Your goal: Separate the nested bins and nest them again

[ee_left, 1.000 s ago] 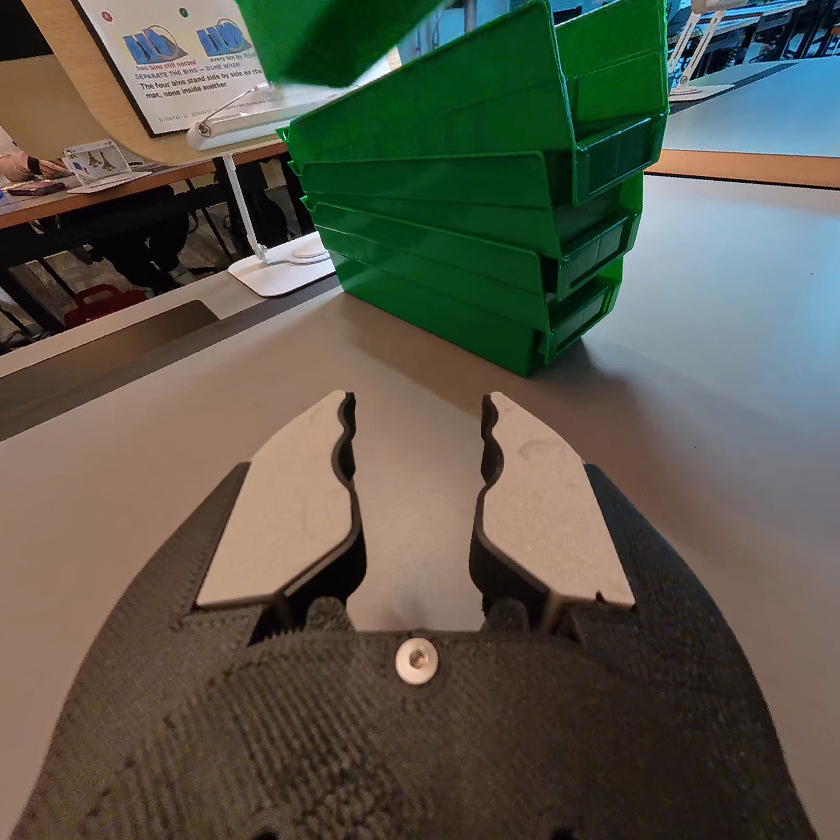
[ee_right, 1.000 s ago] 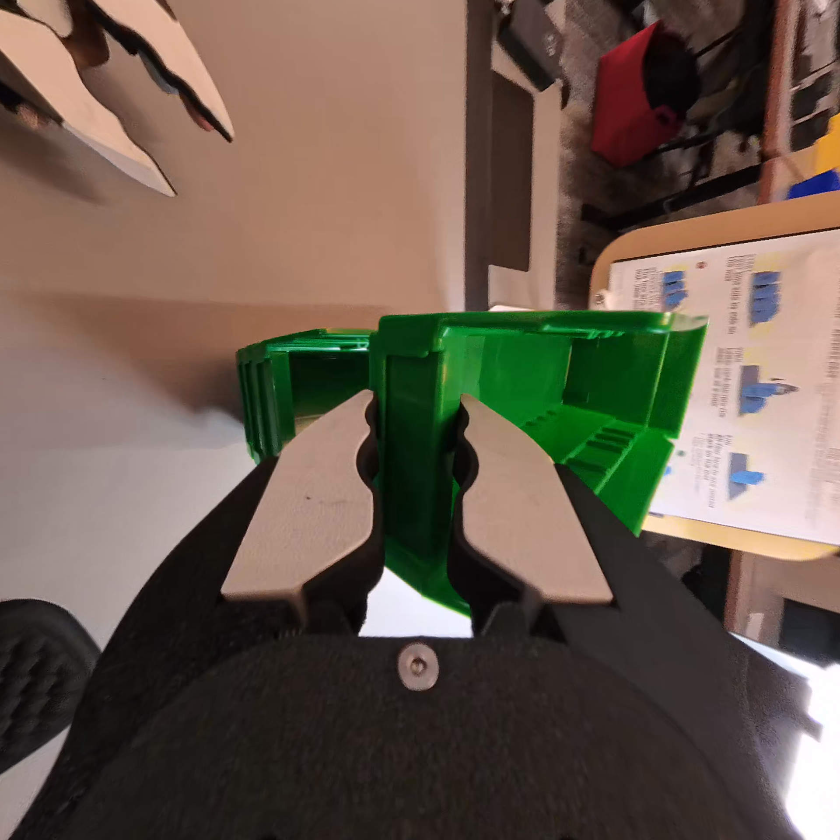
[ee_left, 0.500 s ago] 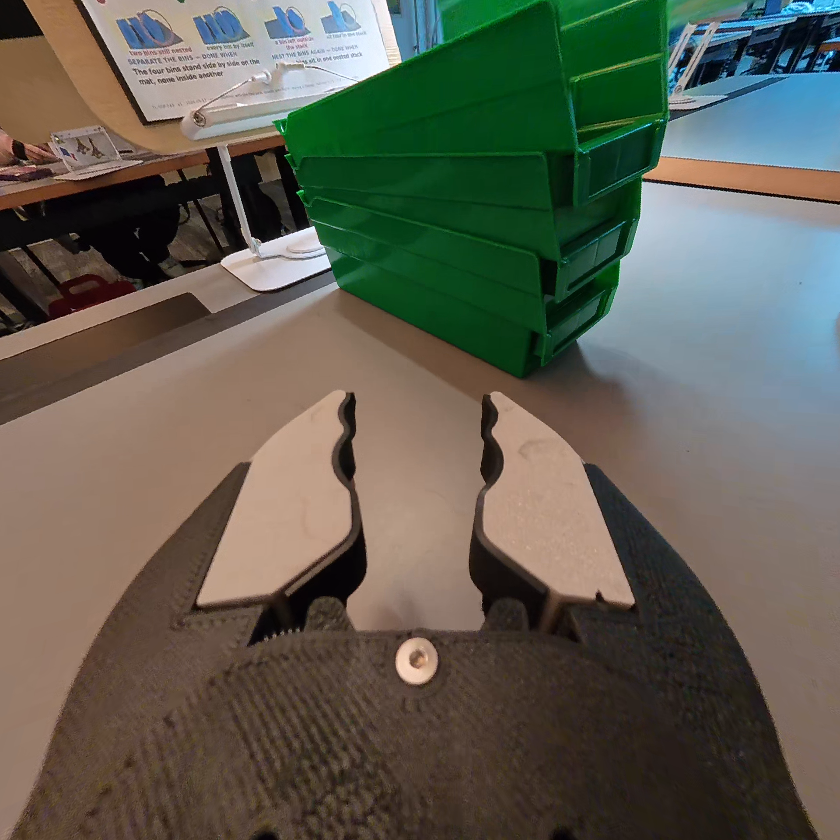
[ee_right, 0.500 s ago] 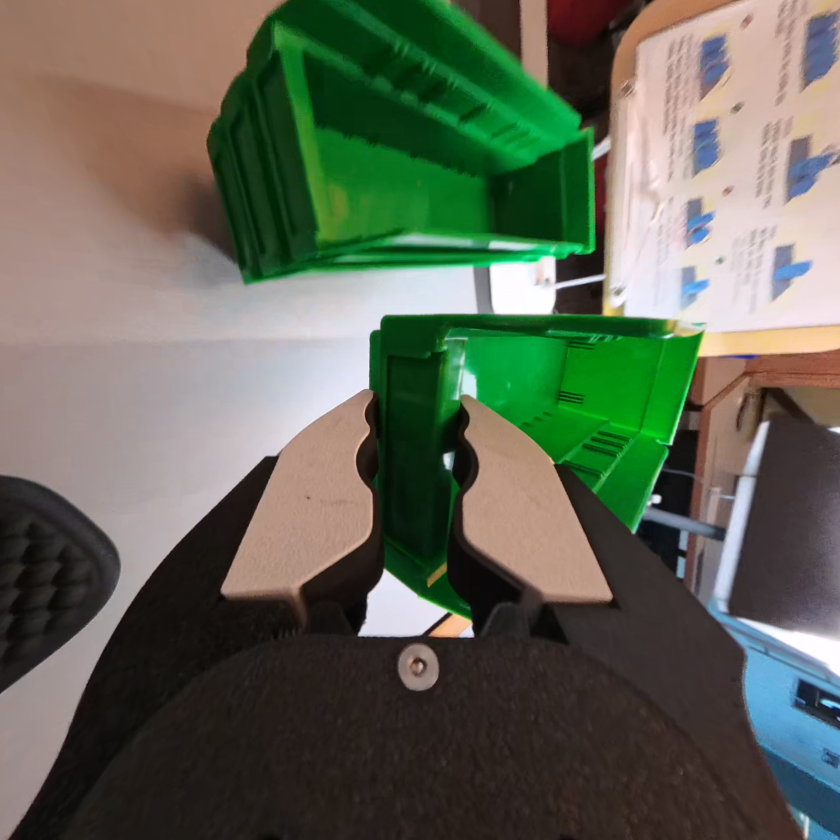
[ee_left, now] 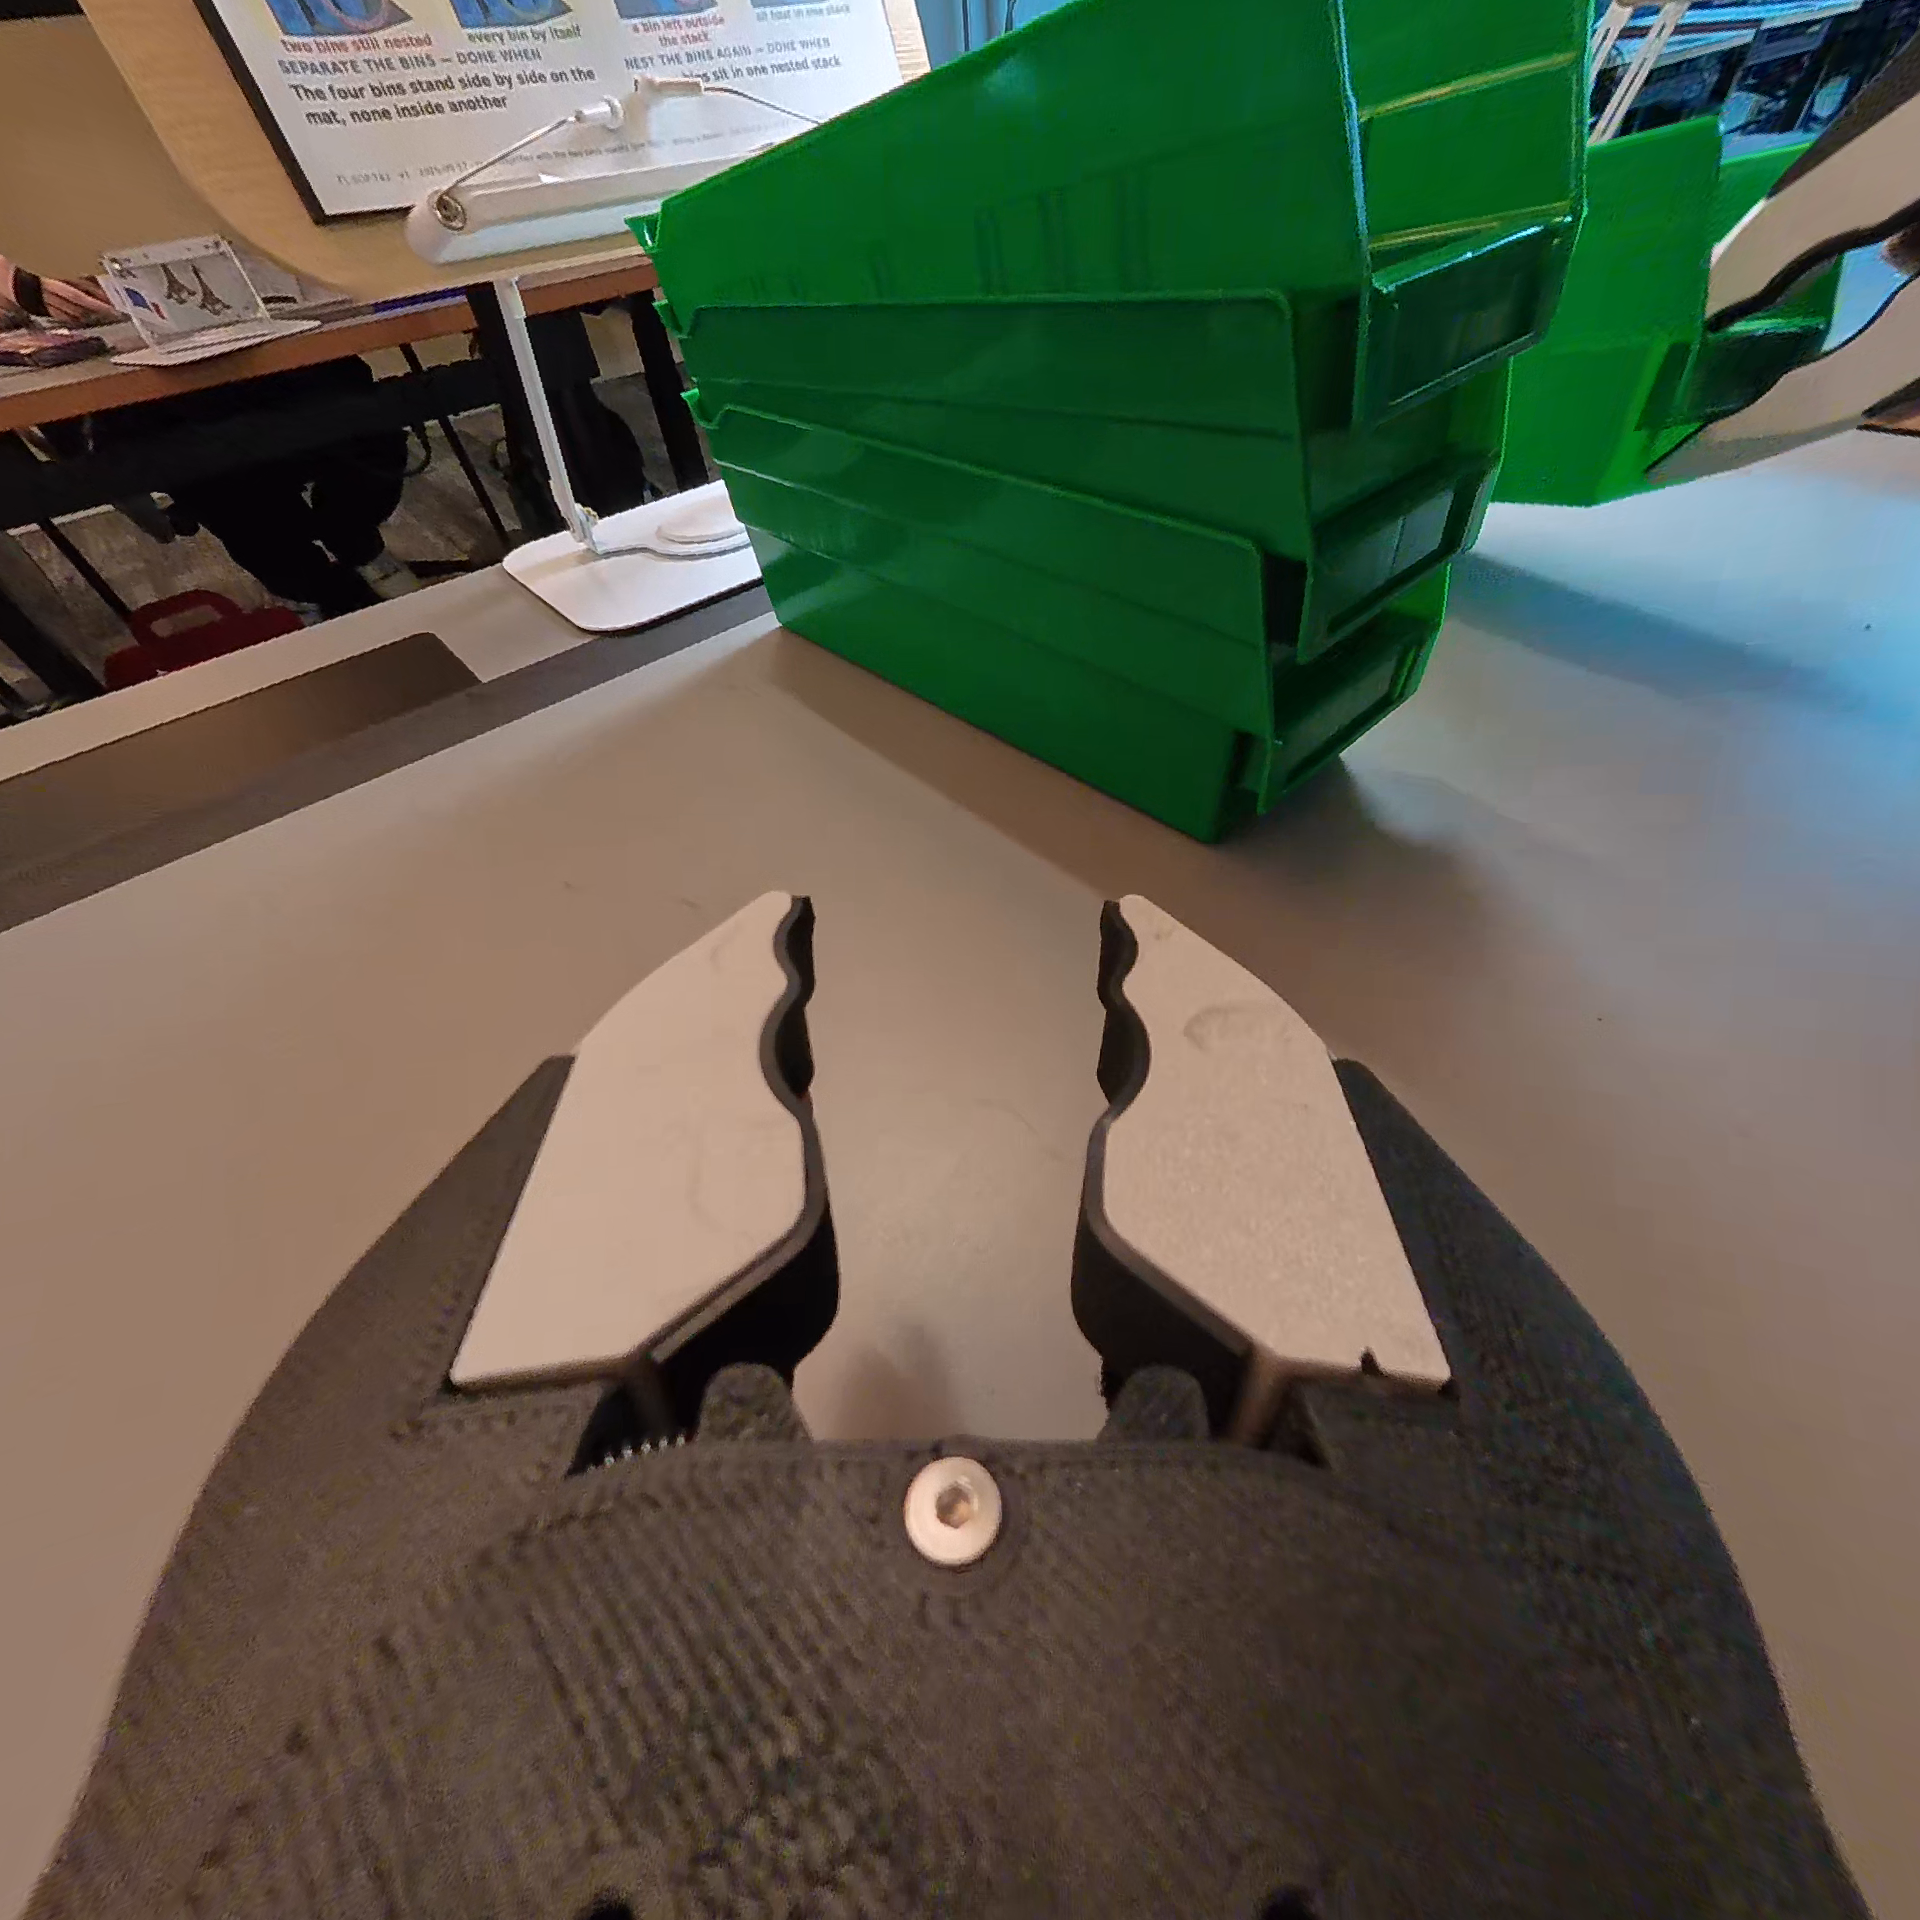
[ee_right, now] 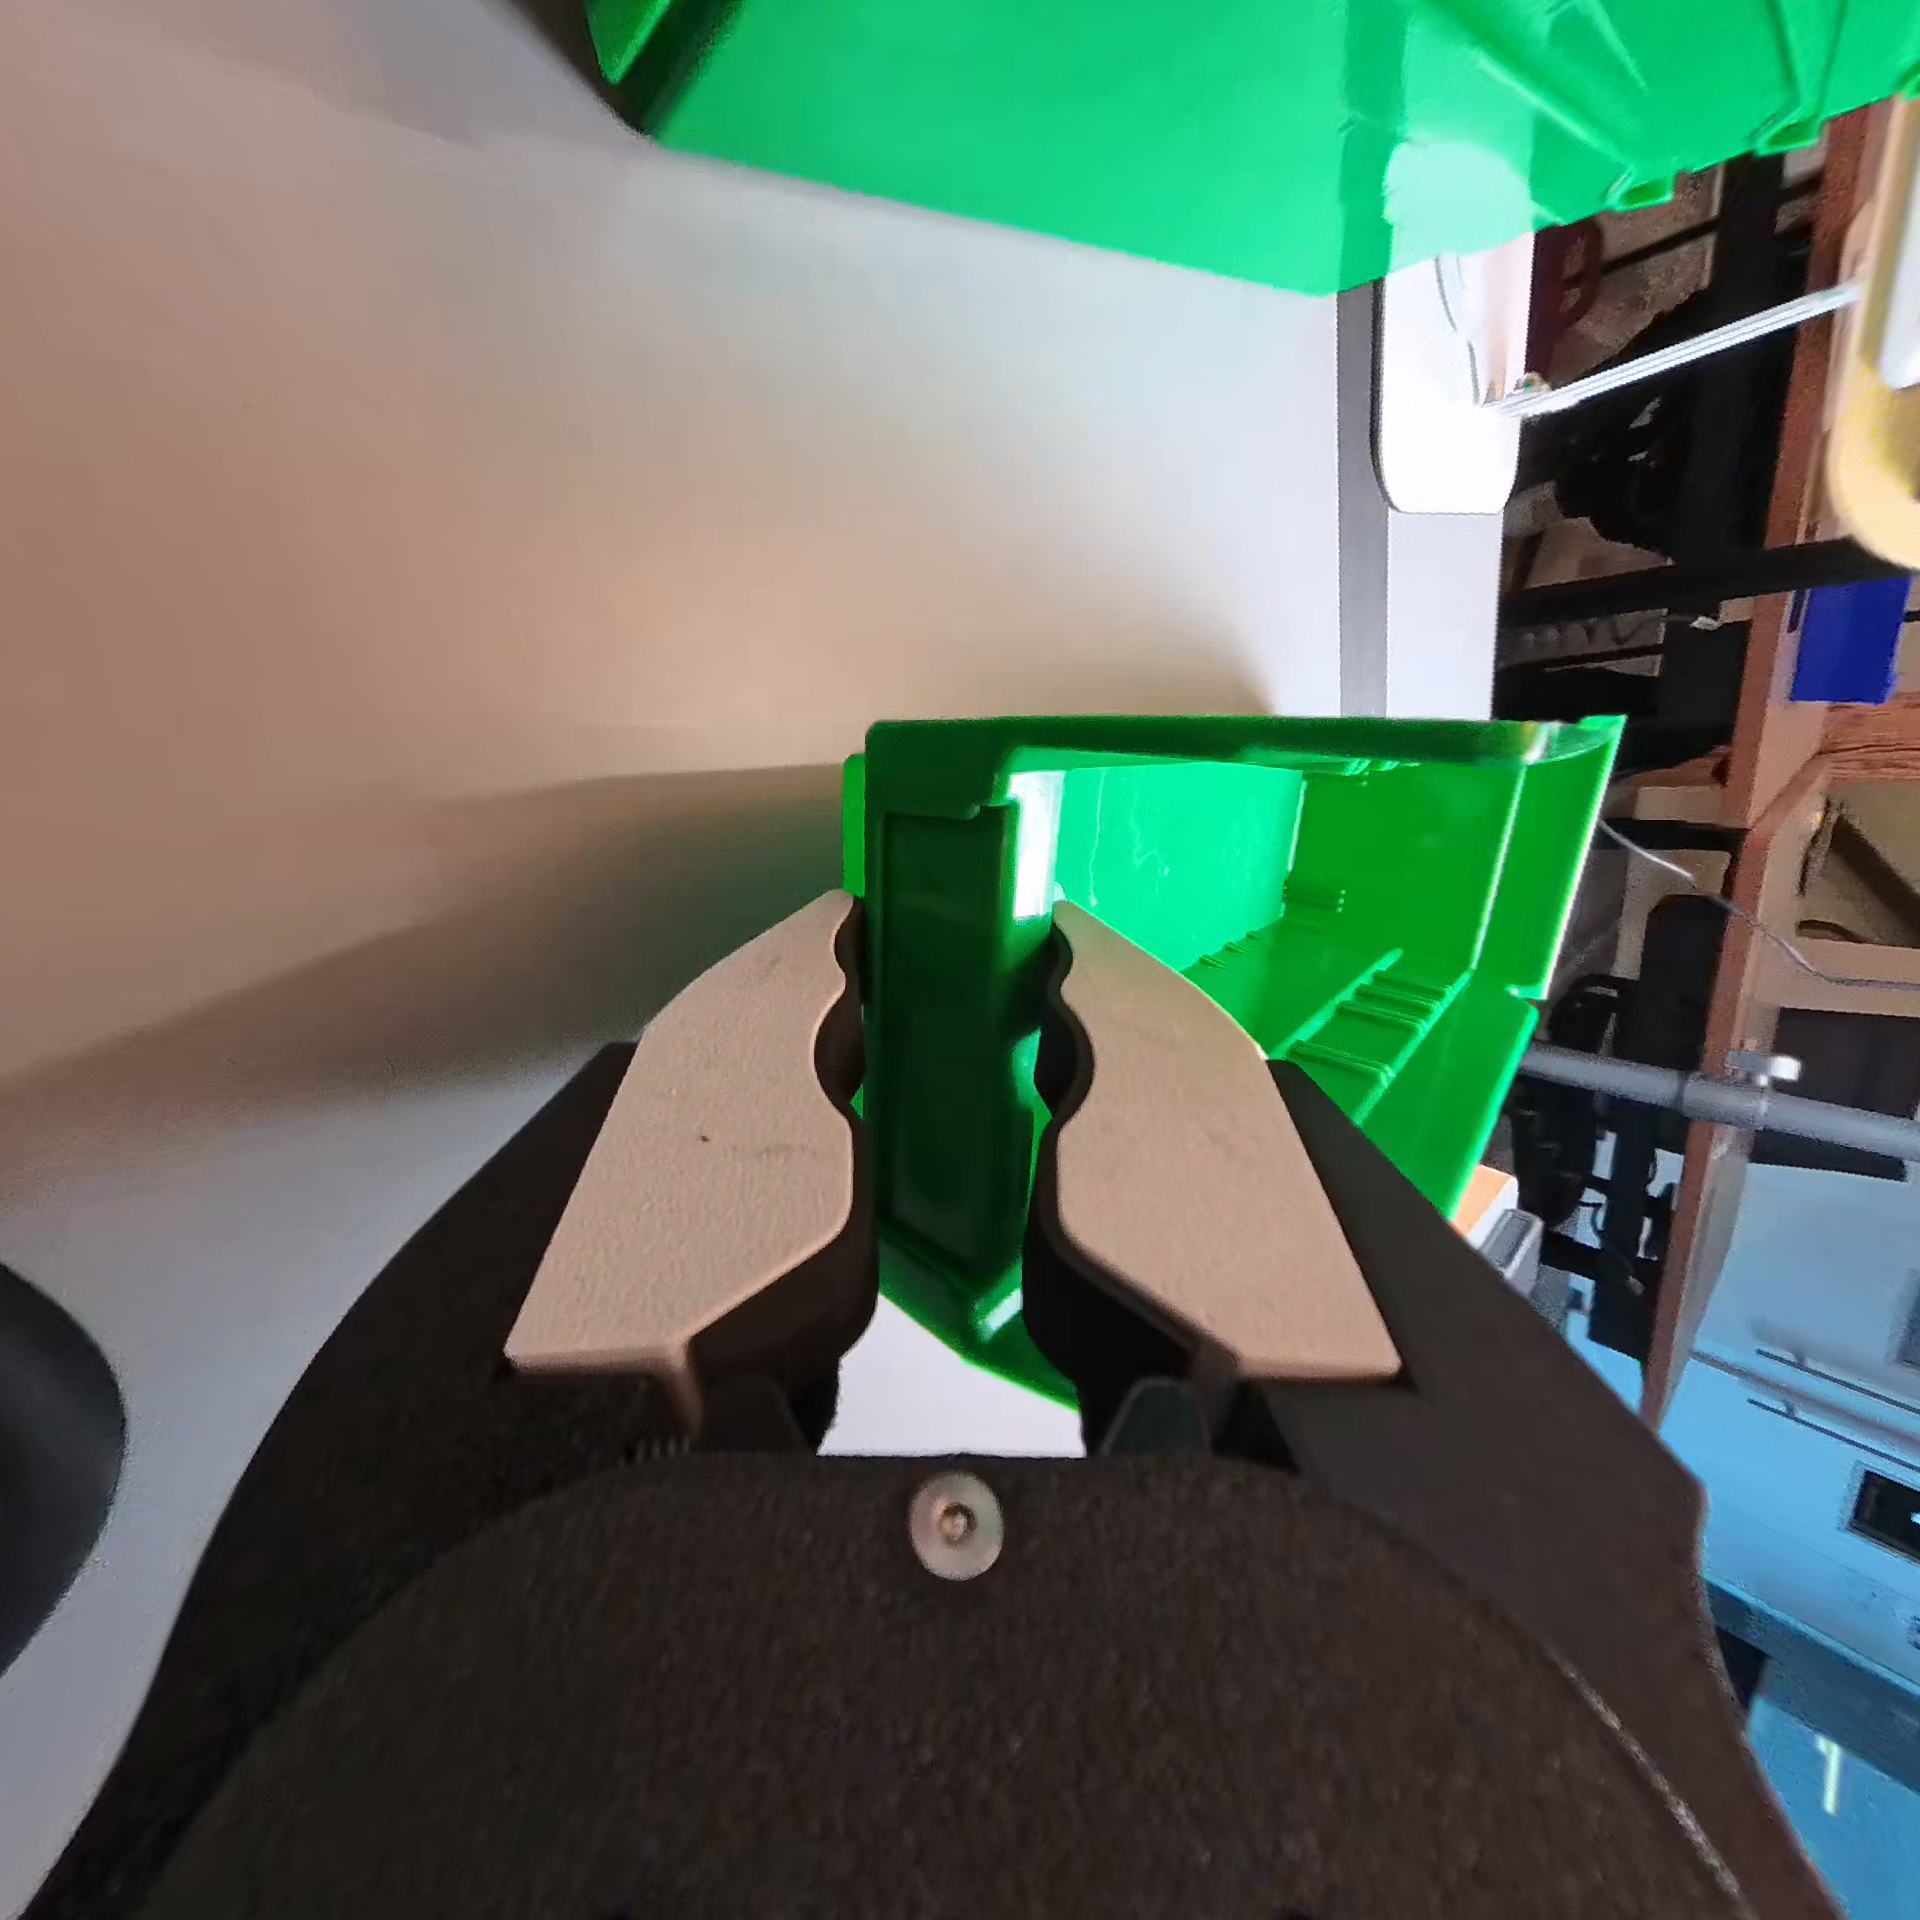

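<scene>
A stack of nested green bins (ee_left: 1091, 436) stands on the grey table (ee_left: 312, 987), its top bin tilted. My left gripper (ee_left: 956, 920) is open and empty, low over the table in front of the stack. My right gripper (ee_right: 951, 925) is shut on the front lip of a single green bin (ee_right: 1299, 935). In the left wrist view that bin (ee_left: 1631, 312) is to the right of the stack, low by the table, with the right gripper's fingers (ee_left: 1808, 281) on it. The stack shows blurred at the top of the right wrist view (ee_right: 1091, 125).
A white lamp base (ee_left: 644, 561) and its arm stand behind the stack at the table's far edge. A poster board (ee_left: 540, 73) leans behind. Other desks, a red bag (ee_left: 187, 634) and a person's hand (ee_left: 31, 296) lie beyond the table. Bare table surrounds my left gripper. Across from one pair of fingers to the other is roughly 35 cm.
My right gripper carried the single bin from above the stack down to its right side, near the table. The left gripper stayed open and hardly moved.
</scene>
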Action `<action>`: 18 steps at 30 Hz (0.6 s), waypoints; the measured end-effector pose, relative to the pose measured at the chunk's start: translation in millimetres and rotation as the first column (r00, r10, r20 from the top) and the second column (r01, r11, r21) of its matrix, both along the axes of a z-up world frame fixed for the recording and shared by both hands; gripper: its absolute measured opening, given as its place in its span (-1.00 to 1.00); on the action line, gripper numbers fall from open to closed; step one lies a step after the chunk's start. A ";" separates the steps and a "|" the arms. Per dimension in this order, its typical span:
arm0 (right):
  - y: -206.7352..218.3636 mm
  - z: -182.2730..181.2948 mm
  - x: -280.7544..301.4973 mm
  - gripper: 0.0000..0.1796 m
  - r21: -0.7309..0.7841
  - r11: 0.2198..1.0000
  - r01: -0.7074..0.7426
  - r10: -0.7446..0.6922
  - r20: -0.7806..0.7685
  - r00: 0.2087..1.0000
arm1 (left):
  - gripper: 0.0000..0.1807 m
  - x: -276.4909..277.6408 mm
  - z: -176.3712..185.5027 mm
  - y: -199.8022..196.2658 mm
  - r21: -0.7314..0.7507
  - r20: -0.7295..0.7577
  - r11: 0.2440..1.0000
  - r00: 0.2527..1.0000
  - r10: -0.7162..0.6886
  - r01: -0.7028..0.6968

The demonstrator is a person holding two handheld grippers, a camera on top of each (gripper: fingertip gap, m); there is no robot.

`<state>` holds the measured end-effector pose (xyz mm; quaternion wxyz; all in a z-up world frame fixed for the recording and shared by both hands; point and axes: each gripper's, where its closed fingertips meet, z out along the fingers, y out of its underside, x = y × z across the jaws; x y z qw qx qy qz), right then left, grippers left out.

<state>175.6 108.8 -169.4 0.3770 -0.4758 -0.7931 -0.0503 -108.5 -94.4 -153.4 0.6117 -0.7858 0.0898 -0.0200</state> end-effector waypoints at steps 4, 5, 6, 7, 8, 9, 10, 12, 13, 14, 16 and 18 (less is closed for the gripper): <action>6.4 -15.7 1.0 -0.67 0.051 0.998 -0.024 0.024 0.007 1.000 | -0.41 0.3 -0.3 0.1 -0.001 -0.002 1.000 1.000 0.000 0.000; 7.7 -19.5 0.7 -0.67 0.067 0.997 -0.031 0.030 0.011 0.999 | -0.41 0.4 -0.5 0.1 -0.002 -0.002 1.000 1.000 0.000 0.000; 9.0 -23.3 0.2 -0.67 0.079 0.996 -0.037 0.036 0.017 0.999 | -0.41 0.3 -0.6 0.1 -0.002 -0.002 1.000 1.000 0.000 0.000; 10.5 -26.3 -0.6 -0.67 0.092 0.995 -0.042 0.040 0.021 0.999 | -0.42 0.3 -0.6 0.1 -0.002 -0.003 1.000 1.000 0.000 0.000; 11.9 -28.8 -1.6 -0.67 0.101 0.994 -0.046 0.044 0.023 0.999 | -0.42 0.2 -0.8 0.1 -0.002 -0.004 1.000 1.000 0.000 0.000; 13.8 -31.2 -2.2 -0.67 0.108 0.993 -0.048 0.045 0.027 0.999 | -0.42 0.2 -0.8 0.2 -0.003 -0.004 1.000 1.000 0.000 0.000; 16.2 -33.3 -2.8 -0.67 0.117 0.992 -0.049 0.045 0.031 0.998 | -0.42 0.1 -1.0 0.3 -0.003 -0.004 1.000 1.000 0.000 0.000; 20.9 -36.5 -5.1 -0.67 0.126 0.991 -0.047 0.043 0.029 0.999 | -0.42 0.1 -1.2 0.3 -0.004 -0.005 1.000 1.000 0.000 0.000; 23.1 -38.0 -6.4 -0.67 0.126 0.991 -0.043 0.041 0.025 0.999 | -0.42 0.1 -1.3 0.2 -0.005 -0.006 1.000 1.000 0.000 0.000; 25.6 -39.9 -7.1 -0.67 0.128 0.991 -0.038 0.035 0.027 0.999 | -0.42 -0.1 -1.1 0.1 -0.004 -0.007 1.000 1.000 0.001 -0.001; 32.2 -40.9 -7.6 -0.63 0.138 0.990 -0.013 0.009 0.028 1.000 | -0.42 -0.5 -0.7 0.0 -0.002 -0.008 1.000 1.000 0.002 -0.002; 31.3 -36.9 -9.0 -0.51 0.092 0.996 0.019 -0.019 0.000 1.000 | -0.42 -1.0 -0.5 -0.2 -0.001 -0.008 1.000 1.000 0.003 -0.003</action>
